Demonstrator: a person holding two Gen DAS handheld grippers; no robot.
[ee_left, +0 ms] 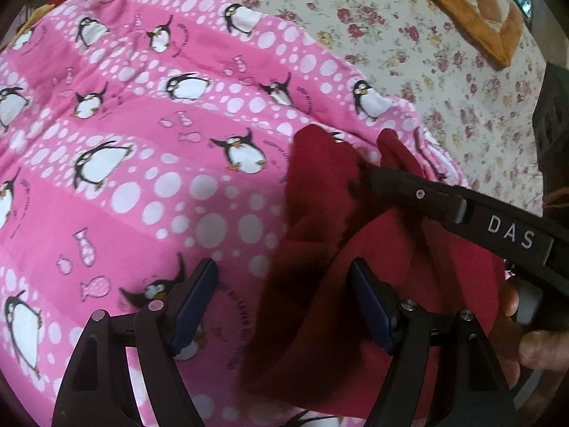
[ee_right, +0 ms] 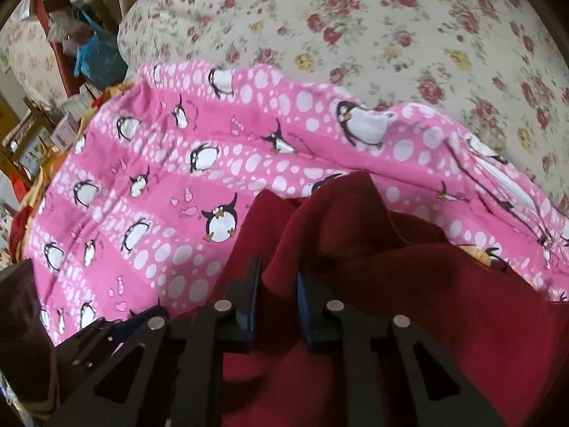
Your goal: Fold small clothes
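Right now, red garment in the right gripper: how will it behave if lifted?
Likely floppy: the red garment already bunches in soft folds around the right gripper, whose jaws pinch a ridge of it. Probably light, since thin folds stand up unsupported. It may drag on the pink penguin cloth beneath.

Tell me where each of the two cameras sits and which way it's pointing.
Left wrist: on the left gripper, looking down its open fingers at the pink blanket; the right gripper and a hand show at right.
Right wrist: on the right gripper, fingers pinching the red cloth.
Shared: blanket, red cloth, floral sheet.
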